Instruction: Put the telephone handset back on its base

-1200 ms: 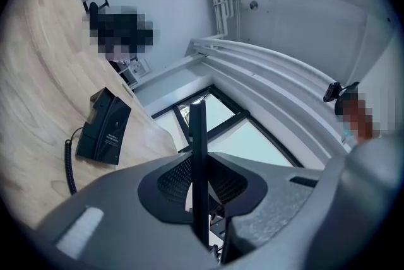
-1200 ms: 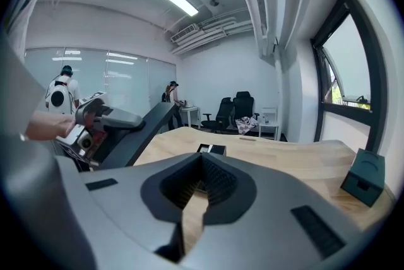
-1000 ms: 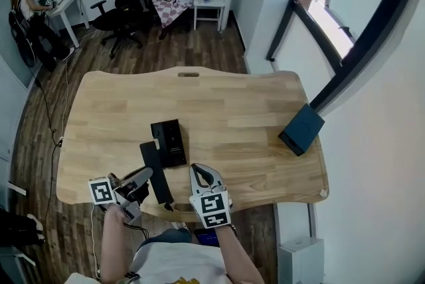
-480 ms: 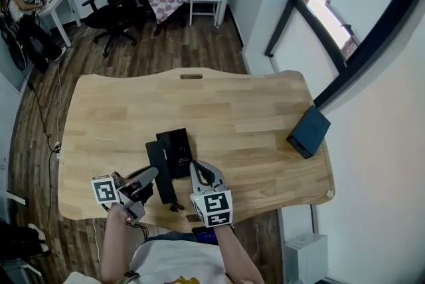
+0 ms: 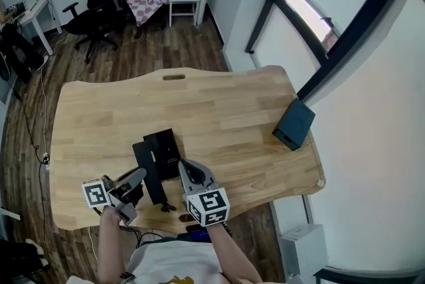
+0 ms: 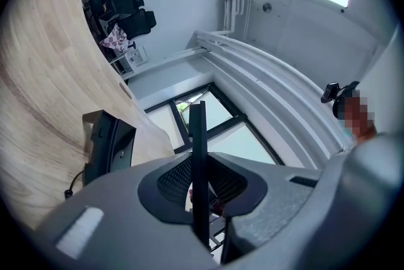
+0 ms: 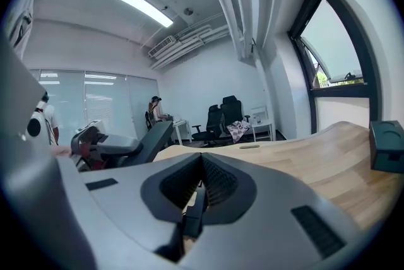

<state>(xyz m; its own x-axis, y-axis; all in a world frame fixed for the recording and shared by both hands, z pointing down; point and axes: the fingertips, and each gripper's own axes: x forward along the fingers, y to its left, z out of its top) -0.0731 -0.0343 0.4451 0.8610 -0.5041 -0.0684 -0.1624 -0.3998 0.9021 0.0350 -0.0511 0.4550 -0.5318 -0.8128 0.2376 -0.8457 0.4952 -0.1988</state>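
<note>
1. Handset (image 5: 155, 184) sits pinched in your left gripper (image 5: 141, 174), held by its thin side near the middle.
2. Its long way runs across the jaws.
3. The base (image 5: 166, 146) lies just ahead of that gripper, a little to its left, right beside the handset's far half.
4. Your right gripper (image 5: 184, 166) is closed on nothing, just past the handset.
5. A dark box (image 5: 293, 125) stands far ahead, out of the way.
</note>
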